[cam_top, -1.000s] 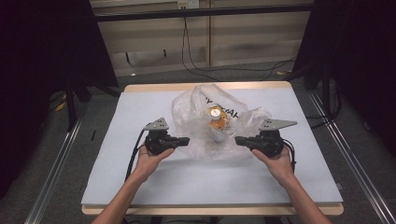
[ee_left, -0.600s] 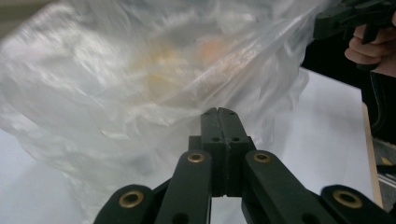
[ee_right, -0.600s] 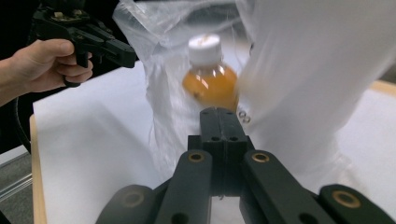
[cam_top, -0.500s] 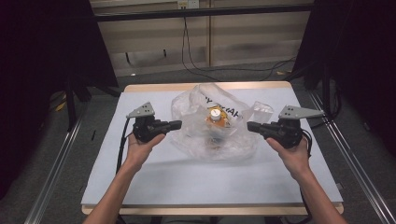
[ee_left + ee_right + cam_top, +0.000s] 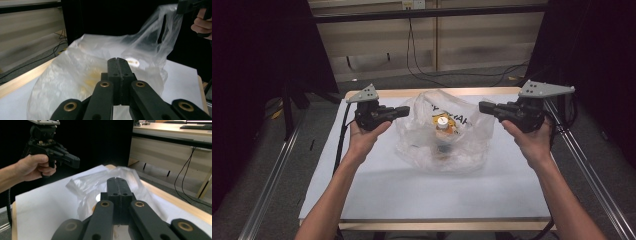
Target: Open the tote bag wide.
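Clear plastic bag (image 5: pixel 443 134) at table (image 5: pixel 377 190) centre, bottle (image 5: pixel 442 131) upright inside, left gripper (image 5: pixel 403 111) at 9 o'clock, right gripper (image 5: pixel 482 106) at 3 o'clock, jaws of both fully closed, each seemingly pinching a bag handle

One crumpled clear plastic bag (image 5: pixel 442 135), one white-capped bottle (image 5: pixel 442 131) inside it, two black handheld grippers, one white-topped wooden-edged table (image 5: pixel 412 192).

Clear plastic bag (image 5: pixel 439 132) with black lettering, white-capped orange bottle (image 5: pixel 442 131), white table (image 5: pixel 422 190).
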A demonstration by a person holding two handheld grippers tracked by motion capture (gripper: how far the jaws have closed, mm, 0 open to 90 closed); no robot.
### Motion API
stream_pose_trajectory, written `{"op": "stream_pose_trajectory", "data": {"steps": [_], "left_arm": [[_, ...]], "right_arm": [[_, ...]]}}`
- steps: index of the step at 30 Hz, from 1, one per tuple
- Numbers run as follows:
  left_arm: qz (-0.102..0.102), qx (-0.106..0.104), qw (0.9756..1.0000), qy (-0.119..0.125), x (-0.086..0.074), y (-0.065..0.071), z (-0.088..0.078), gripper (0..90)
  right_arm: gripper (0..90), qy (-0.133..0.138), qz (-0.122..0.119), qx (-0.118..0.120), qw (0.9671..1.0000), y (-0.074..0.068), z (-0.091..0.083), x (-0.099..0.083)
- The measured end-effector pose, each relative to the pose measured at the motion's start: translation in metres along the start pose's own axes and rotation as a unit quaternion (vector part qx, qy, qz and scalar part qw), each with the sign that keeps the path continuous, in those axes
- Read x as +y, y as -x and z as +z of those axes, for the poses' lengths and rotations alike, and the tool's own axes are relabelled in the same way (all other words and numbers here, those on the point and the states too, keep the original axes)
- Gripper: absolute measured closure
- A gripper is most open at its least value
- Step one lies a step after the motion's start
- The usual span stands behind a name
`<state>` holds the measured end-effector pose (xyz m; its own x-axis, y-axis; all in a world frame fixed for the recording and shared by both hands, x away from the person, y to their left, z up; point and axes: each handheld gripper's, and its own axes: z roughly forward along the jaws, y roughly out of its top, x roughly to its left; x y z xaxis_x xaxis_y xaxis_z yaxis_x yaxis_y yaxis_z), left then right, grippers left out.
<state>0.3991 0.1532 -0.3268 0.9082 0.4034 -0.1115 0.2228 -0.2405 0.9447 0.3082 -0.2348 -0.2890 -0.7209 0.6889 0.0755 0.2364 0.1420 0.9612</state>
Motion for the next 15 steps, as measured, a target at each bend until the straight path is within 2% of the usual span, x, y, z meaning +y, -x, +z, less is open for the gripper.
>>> {"op": "stream_pose_trajectory", "data": {"steps": [4,8,10,13,15], "left_arm": [[0.001,-0.008,1.0,-0.003,0.008,0.0,0.016,90.0],[-0.001,-0.014,0.9999,-0.007,0.012,-0.001,0.033,90.0],[-0.004,-0.022,0.9996,-0.019,0.011,-0.005,0.044,90.0],[-0.022,-0.007,0.9987,-0.046,-0.001,-0.014,0.061,90.0],[-0.023,0.009,0.9972,-0.071,-0.015,-0.02,0.07,90.0]], "right_arm": [[90.0,0.01,0.005,-0.003,0.9999,0.009,0.001,0.01],[90.0,-0.01,0.016,-0.008,0.9998,0.019,0.014,0.005],[90.0,-0.022,0.02,-0.005,0.9996,0.024,0.024,-0.003],[90.0,-0.043,0.027,-0.006,0.9987,0.028,0.04,-0.017],[90.0,-0.054,0.034,-0.004,0.9979,0.032,0.048,-0.027]]}}
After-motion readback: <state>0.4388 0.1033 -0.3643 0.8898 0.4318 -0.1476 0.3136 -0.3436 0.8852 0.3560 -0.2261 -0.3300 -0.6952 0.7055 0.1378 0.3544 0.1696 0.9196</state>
